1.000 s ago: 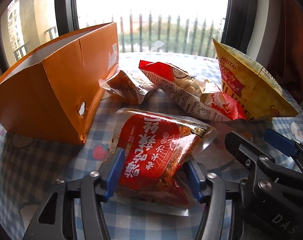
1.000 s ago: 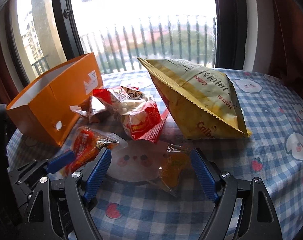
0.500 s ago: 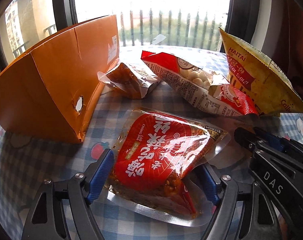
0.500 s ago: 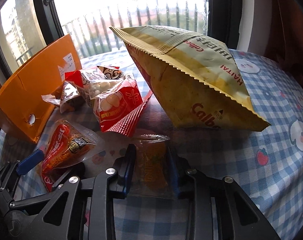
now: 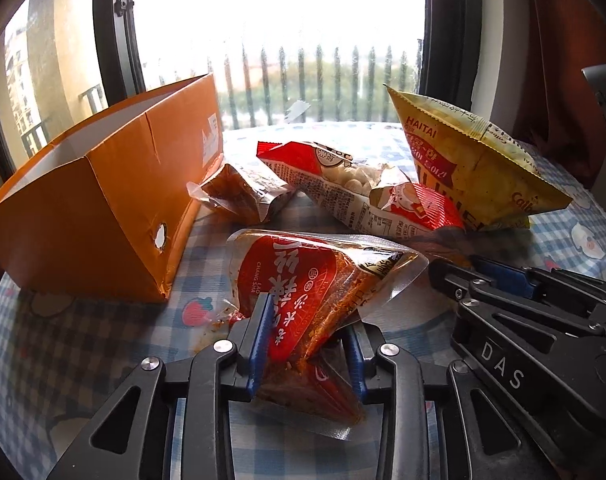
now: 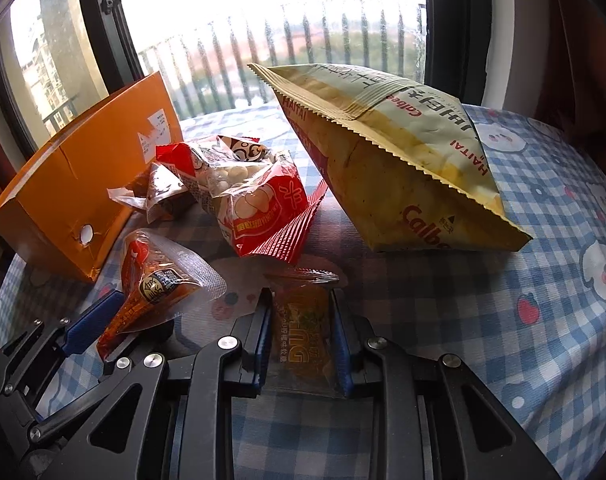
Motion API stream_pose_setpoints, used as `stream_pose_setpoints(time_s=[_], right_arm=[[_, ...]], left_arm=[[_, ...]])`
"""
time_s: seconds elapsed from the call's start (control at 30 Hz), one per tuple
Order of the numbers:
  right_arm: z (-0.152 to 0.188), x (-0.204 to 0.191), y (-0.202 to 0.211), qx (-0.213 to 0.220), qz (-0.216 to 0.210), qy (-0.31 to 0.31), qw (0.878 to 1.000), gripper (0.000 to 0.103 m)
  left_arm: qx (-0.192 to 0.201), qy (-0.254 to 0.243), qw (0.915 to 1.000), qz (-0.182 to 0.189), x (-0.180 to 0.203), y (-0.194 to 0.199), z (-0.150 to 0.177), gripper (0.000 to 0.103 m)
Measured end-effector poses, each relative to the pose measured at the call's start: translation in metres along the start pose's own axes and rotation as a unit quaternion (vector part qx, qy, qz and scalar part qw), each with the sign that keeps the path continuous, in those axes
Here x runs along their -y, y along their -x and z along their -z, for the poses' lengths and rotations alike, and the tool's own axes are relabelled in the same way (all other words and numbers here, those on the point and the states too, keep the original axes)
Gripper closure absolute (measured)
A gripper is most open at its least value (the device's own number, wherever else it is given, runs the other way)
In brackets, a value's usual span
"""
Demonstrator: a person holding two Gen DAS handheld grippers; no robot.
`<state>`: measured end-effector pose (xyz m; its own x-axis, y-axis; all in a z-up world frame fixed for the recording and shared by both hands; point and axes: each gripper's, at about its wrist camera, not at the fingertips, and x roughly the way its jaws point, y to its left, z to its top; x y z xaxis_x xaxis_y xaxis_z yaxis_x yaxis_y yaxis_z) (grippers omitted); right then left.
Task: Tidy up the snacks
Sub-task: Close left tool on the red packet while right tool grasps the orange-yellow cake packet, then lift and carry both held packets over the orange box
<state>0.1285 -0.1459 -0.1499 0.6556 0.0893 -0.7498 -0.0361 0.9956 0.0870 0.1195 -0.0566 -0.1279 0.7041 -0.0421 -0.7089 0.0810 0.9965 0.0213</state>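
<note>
My left gripper is shut on a red spicy snack pouch, which crumples between the blue pads and tilts up off the table. My right gripper is shut on a small yellow candy packet. The right gripper also shows at the right of the left wrist view, and the left gripper with the red pouch at the lower left of the right wrist view. An open orange box stands at the left.
On the blue checked tablecloth lie a red-and-white bag of white balls, a small brown snack pouch next to the box, and a large yellow Calbee chip bag. A window with railings is behind the table.
My left gripper has closed on the red pouch and raised it. My right gripper closed on the yellow packet half a second ago and still holds it.
</note>
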Motion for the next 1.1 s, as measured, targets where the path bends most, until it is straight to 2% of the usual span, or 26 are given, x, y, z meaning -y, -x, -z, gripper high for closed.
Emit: stream_pose_setpoints(time_s=[0.2,0.4,0.7,1.1], right_arm=[[0.002,0.0,0.014,0.012,-0.006,-0.004,1.0,0.074],[0.002,-0.009,0.03,0.032,-0.003,0.006,0.999,0.074],[0.001,-0.02,0.059,0.058,-0.015,0.017,0.998,0.074],[-0.016,-0.034,0.096,0.103,-0.036,0.028,0.994,0.074]], left_arm=[[0.0,0.017,0.9994,0.032,-0.002,0.009,0.001,0.072],[0.007,0.031,0.9986,0.042,-0.004,0.025,0.003,0.074],[0.027,0.037,0.998,0.043,-0.007,0.051,-0.002,0.077],[0.071,0.035,0.9963,0.034,-0.012,0.089,-0.019,0.077]])
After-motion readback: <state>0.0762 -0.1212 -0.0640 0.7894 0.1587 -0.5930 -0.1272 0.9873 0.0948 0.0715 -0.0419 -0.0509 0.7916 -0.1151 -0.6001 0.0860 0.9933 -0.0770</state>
